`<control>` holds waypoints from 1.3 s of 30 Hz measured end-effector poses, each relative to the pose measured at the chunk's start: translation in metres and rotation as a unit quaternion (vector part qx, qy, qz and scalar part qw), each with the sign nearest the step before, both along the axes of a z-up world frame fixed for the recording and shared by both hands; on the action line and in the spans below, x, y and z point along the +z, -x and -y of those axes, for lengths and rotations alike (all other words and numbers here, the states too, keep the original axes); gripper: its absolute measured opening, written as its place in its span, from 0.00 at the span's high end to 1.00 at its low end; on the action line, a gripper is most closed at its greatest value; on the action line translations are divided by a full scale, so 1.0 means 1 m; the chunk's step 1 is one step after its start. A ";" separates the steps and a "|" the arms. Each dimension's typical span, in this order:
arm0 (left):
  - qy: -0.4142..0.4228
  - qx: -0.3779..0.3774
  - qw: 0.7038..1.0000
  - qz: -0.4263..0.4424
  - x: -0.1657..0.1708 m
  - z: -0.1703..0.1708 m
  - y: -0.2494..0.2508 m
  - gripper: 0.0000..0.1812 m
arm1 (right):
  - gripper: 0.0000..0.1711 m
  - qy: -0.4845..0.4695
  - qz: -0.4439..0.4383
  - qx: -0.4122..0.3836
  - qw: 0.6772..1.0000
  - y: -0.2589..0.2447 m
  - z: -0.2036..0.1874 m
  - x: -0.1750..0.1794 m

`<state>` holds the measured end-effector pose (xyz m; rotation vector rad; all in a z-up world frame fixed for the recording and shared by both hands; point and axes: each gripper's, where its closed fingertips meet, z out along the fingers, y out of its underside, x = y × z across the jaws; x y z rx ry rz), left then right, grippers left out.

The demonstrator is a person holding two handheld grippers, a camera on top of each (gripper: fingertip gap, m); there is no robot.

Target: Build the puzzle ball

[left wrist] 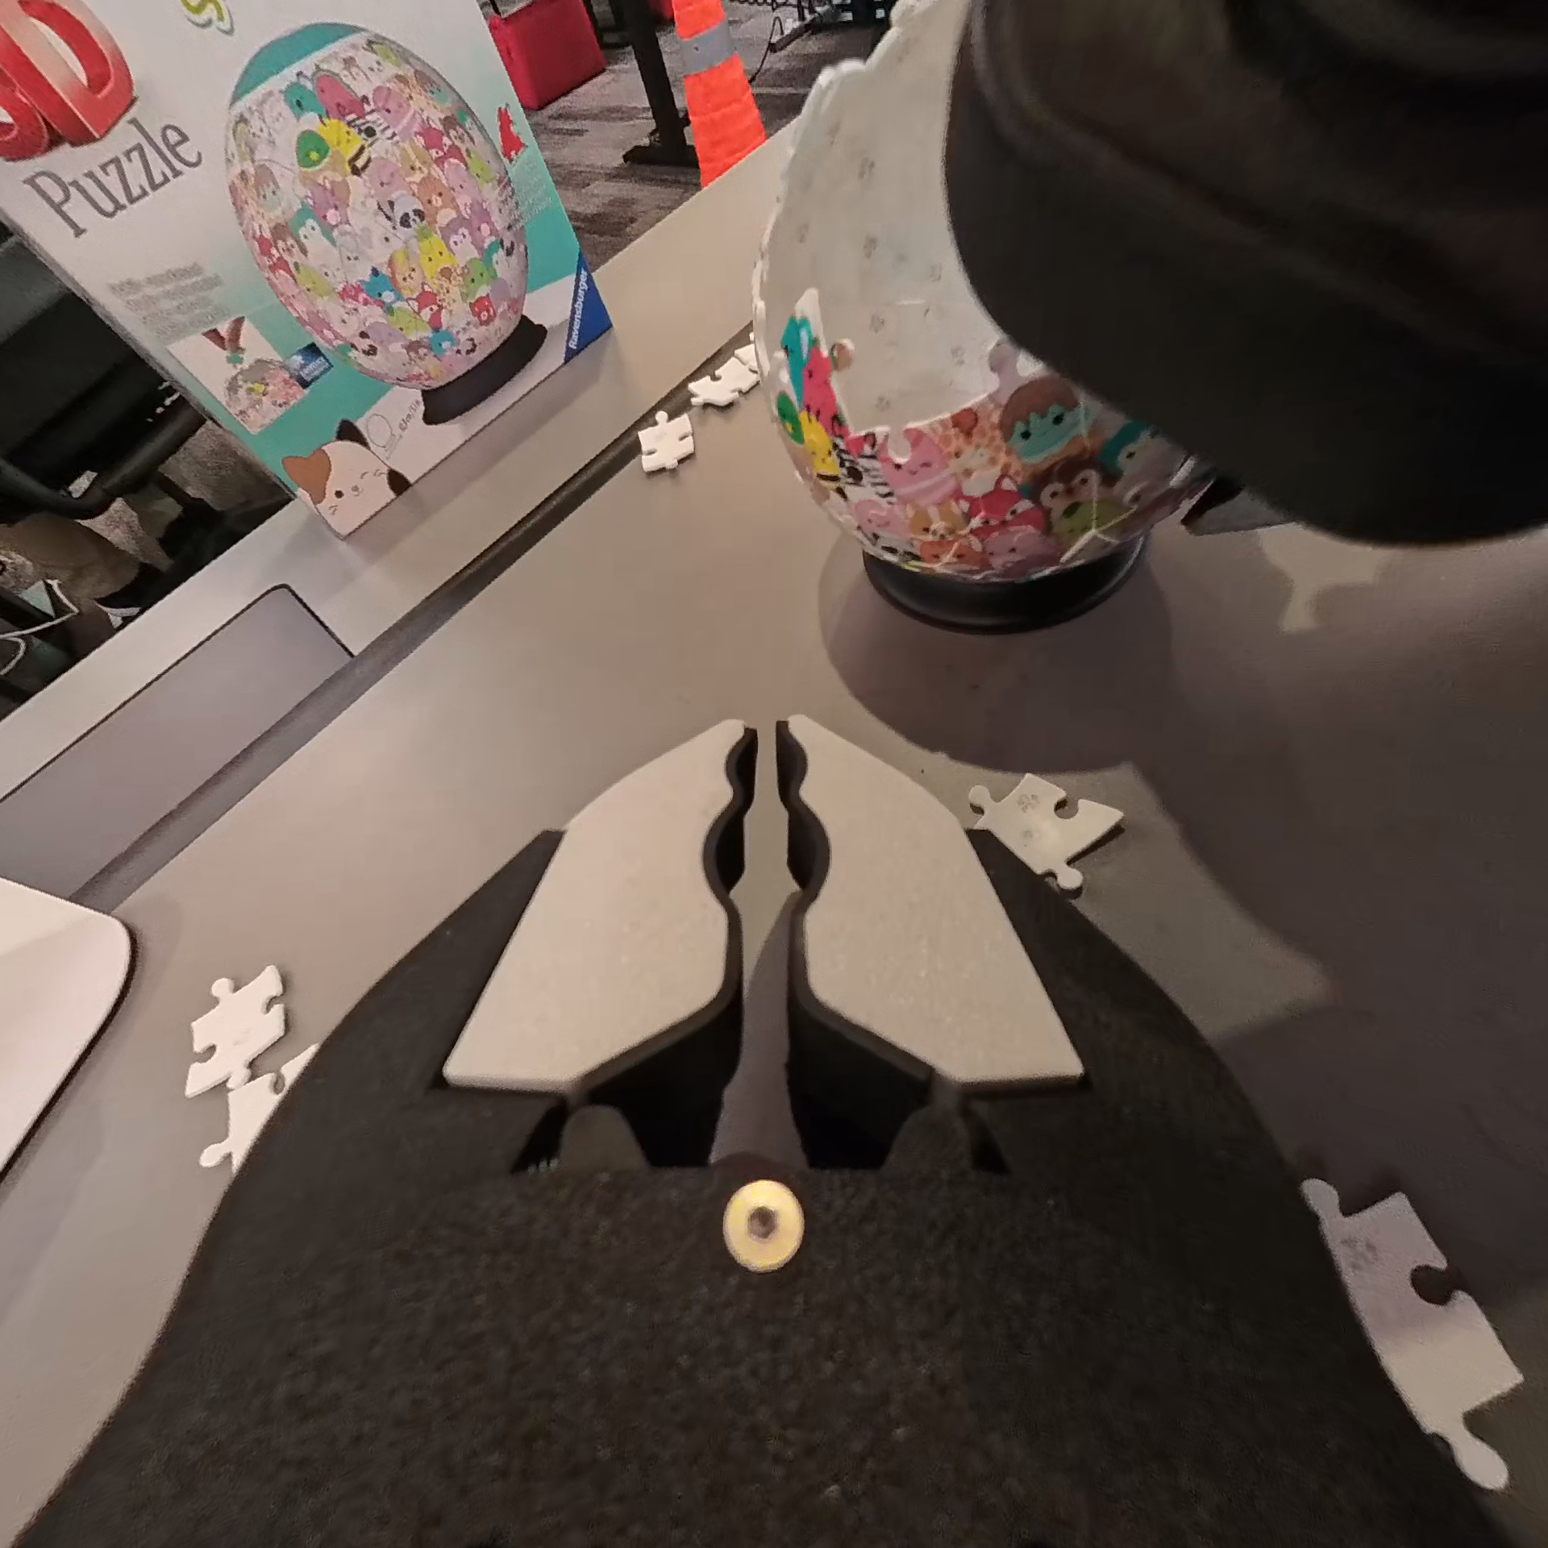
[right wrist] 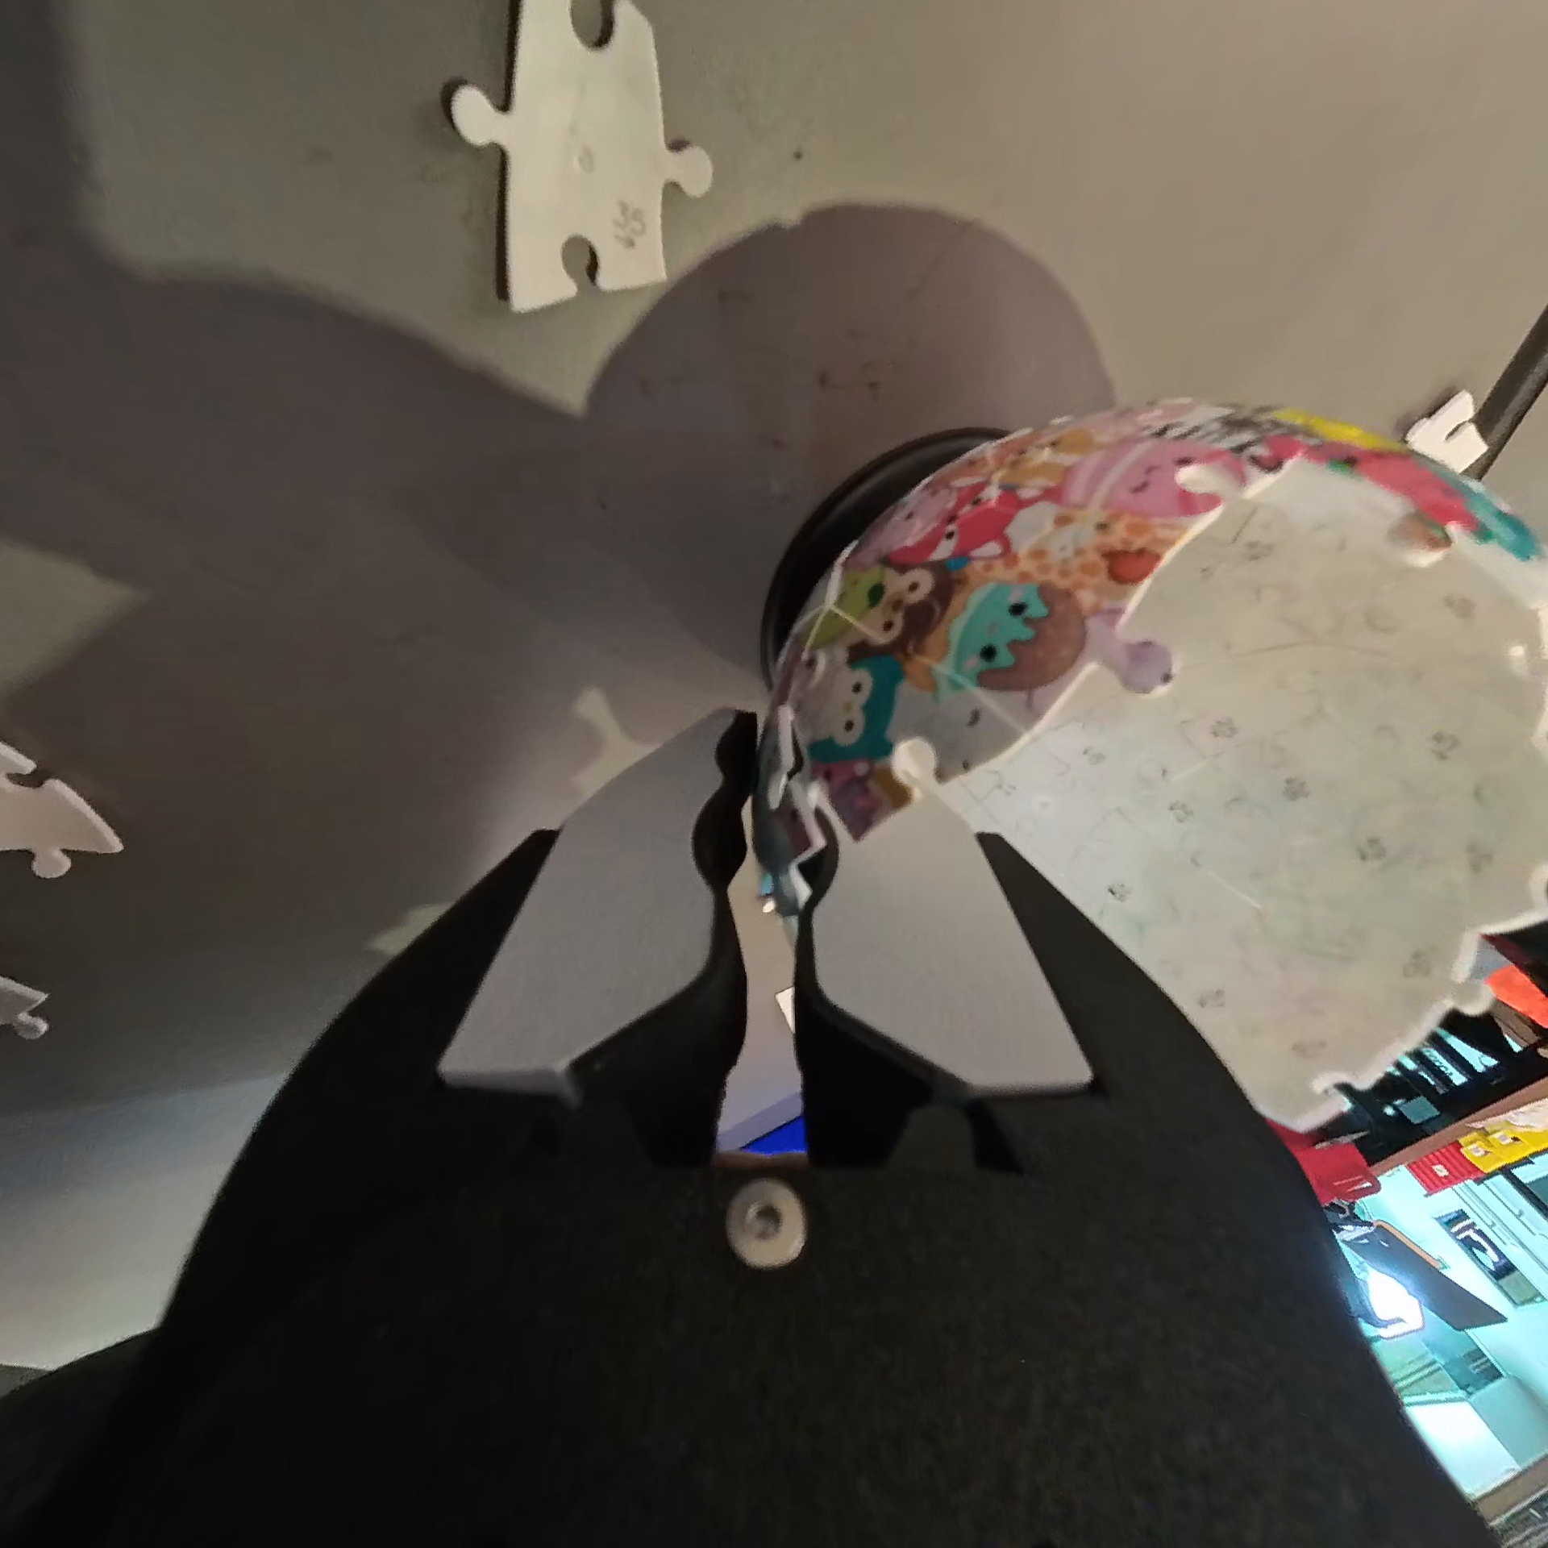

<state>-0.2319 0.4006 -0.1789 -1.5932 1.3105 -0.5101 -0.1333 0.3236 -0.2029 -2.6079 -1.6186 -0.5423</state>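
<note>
The partly built puzzle ball point(left wrist: 938, 469) stands on a black ring stand point(left wrist: 997, 586) on the grey table; its lower part is colourful, and its open shell shows a white inside. My right gripper point(right wrist: 775, 804) is shut on a coloured puzzle piece point(right wrist: 783, 838), seen edge-on, held against the rim of the ball's shell point(right wrist: 1215, 712) beside the stand point(right wrist: 804, 553). The right gripper's dark body point(left wrist: 1256, 251) covers the ball's right side in the left wrist view. My left gripper point(left wrist: 766, 741) is shut and empty, low over the table in front of the ball.
Loose white pieces lie face down around my left gripper point(left wrist: 1047, 817) point(left wrist: 239, 1026) point(left wrist: 1416, 1323) and behind the ball point(left wrist: 666, 440); one also lies beyond the stand in the right wrist view point(right wrist: 586, 159). The puzzle box point(left wrist: 335, 251) stands at the back left. A white object point(left wrist: 50, 988) sits at the left edge. Left tips to right tips: about 12 centimetres.
</note>
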 end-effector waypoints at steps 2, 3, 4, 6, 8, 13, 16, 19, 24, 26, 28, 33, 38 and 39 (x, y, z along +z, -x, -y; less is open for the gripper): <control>0.000 0.000 1.000 0.000 0.000 0.000 0.000 0.98 | 0.96 0.001 0.002 0.001 1.000 -0.001 0.000 0.000; 0.000 0.000 1.000 0.000 0.000 0.000 0.000 0.98 | 0.96 0.002 0.002 0.000 1.000 -0.001 0.000 0.000; 0.000 0.000 1.000 -0.001 0.000 0.000 0.000 0.98 | 0.96 0.003 0.002 0.000 1.000 -0.001 0.000 0.000; 0.000 -0.001 1.000 -0.001 0.000 0.000 0.000 0.98 | 0.96 0.000 -0.001 -0.001 1.000 0.000 -0.002 0.000; 0.000 -0.001 1.000 -0.004 -0.001 0.000 -0.001 0.97 | 0.86 -0.012 0.001 -0.003 1.000 -0.002 -0.005 0.002; -0.002 -0.001 1.000 -0.006 -0.002 0.001 -0.001 0.97 | 0.74 -0.035 -0.018 -0.012 0.999 -0.001 -0.006 0.015; -0.001 -0.002 1.000 -0.006 -0.002 0.001 -0.001 0.97 | 0.73 -0.063 -0.037 -0.008 0.997 0.004 -0.005 0.026; -0.001 -0.002 1.000 -0.007 -0.002 0.001 -0.001 0.97 | 0.76 -0.095 -0.060 -0.010 0.994 0.006 -0.003 0.036; 0.001 -0.005 1.000 -0.010 -0.003 0.002 -0.003 0.97 | 0.79 -0.129 -0.106 -0.012 0.986 0.015 -0.002 0.045; 0.003 -0.007 1.000 -0.011 -0.004 0.002 -0.003 0.97 | 0.79 -0.116 -0.133 -0.014 0.984 0.021 0.000 0.042; 0.007 -0.009 1.000 -0.006 -0.003 0.003 -0.003 0.97 | 0.79 -0.108 -0.159 -0.014 0.981 0.025 0.000 0.041; 0.019 -0.016 1.000 -0.002 -0.003 0.004 -0.004 0.97 | 0.80 -0.110 -0.247 -0.030 0.962 0.023 -0.004 0.048; 0.029 -0.023 0.999 0.005 -0.002 0.006 -0.005 0.97 | 0.83 -0.088 -0.315 -0.060 0.943 0.030 -0.006 0.046; 0.032 -0.023 0.999 0.007 -0.001 0.006 -0.005 0.97 | 0.85 -0.086 -0.316 -0.062 0.943 0.029 -0.006 0.045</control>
